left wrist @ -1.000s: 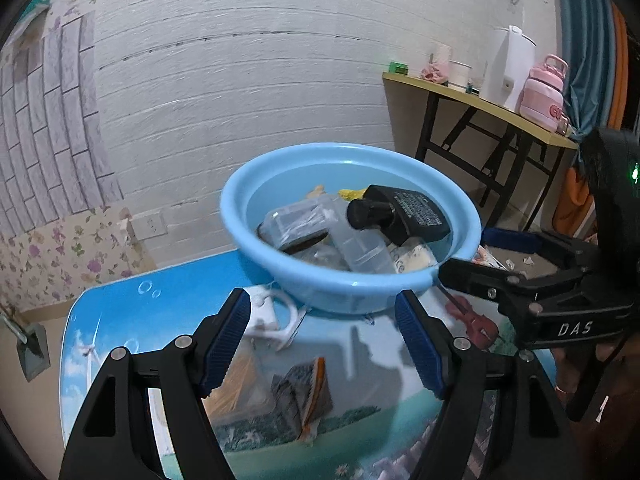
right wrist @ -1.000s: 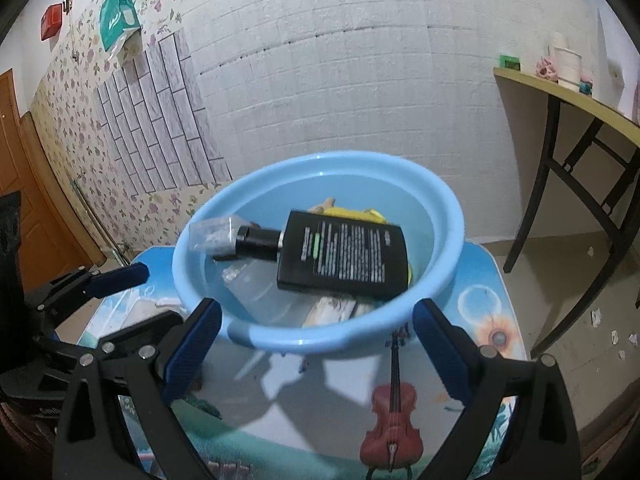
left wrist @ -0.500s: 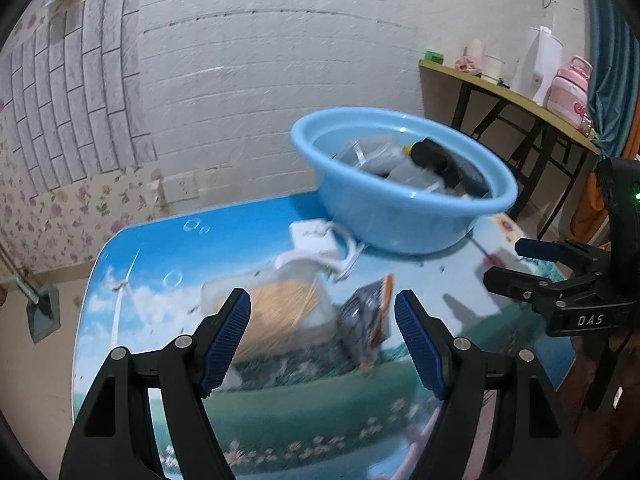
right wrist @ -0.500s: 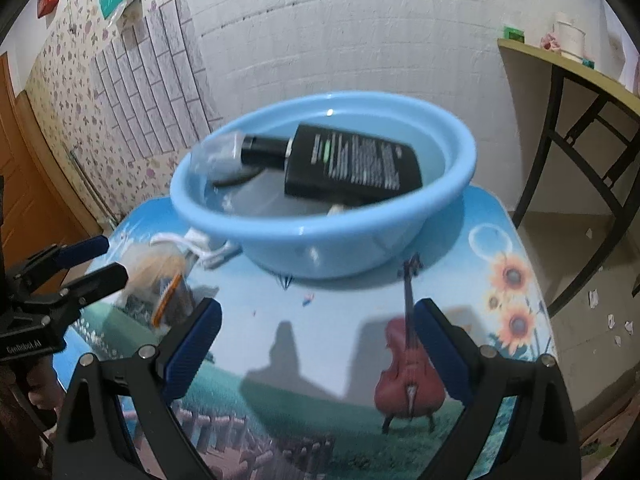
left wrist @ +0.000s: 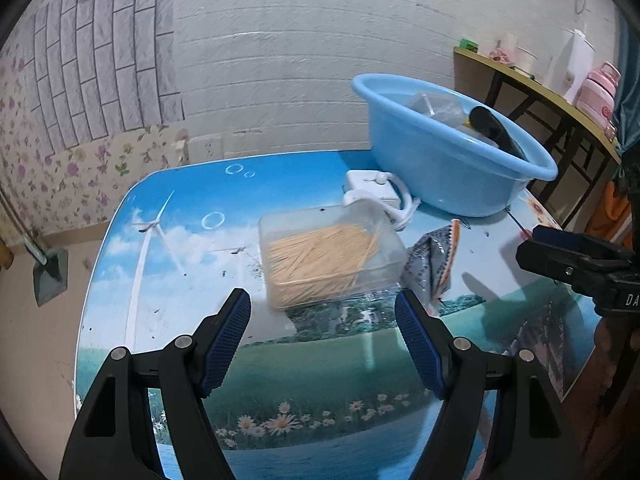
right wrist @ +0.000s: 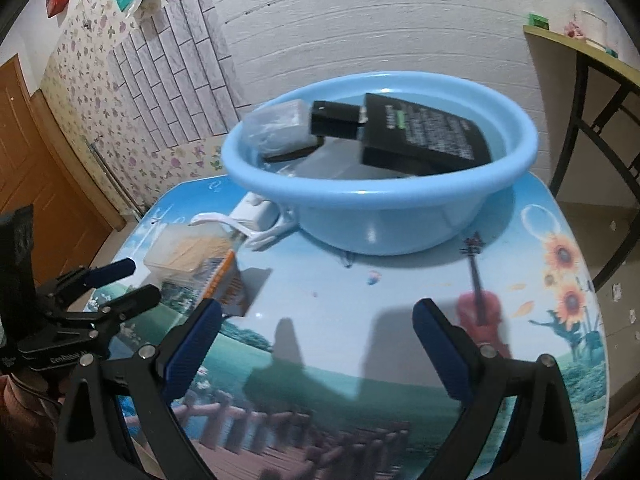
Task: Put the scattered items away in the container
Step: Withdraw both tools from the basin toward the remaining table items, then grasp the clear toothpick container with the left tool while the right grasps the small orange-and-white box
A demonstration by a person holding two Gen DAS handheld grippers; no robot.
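Note:
A light blue basin (left wrist: 424, 176) (right wrist: 380, 224) stands at the far side of the printed table and holds a black flat bottle (right wrist: 424, 136) and clear packets. On the table beside it lie a clear box of toothpicks (left wrist: 320, 256) (right wrist: 188, 248), a white charger with cable (left wrist: 372, 192) (right wrist: 256, 214) and a grey-orange snack packet (left wrist: 432, 264) (right wrist: 228, 288). My left gripper (left wrist: 321, 300) (right wrist: 136, 279) hovers just short of the toothpick box, its jaws opening with nothing between them. My right gripper (right wrist: 318, 306) (left wrist: 532, 244) stands open over bare tabletop in front of the basin.
A yellow side table (left wrist: 560, 92) with a kettle and a pink bottle stands at the right by the wall. A dustpan (left wrist: 50, 272) lies on the floor to the left. A wooden door (right wrist: 36, 152) is at far left. The table's front edge is near both grippers.
Both grippers have drawn back from the basin and sunk toward the table. The left view has swung left, so the toothpick box now lies ahead of its jaws.

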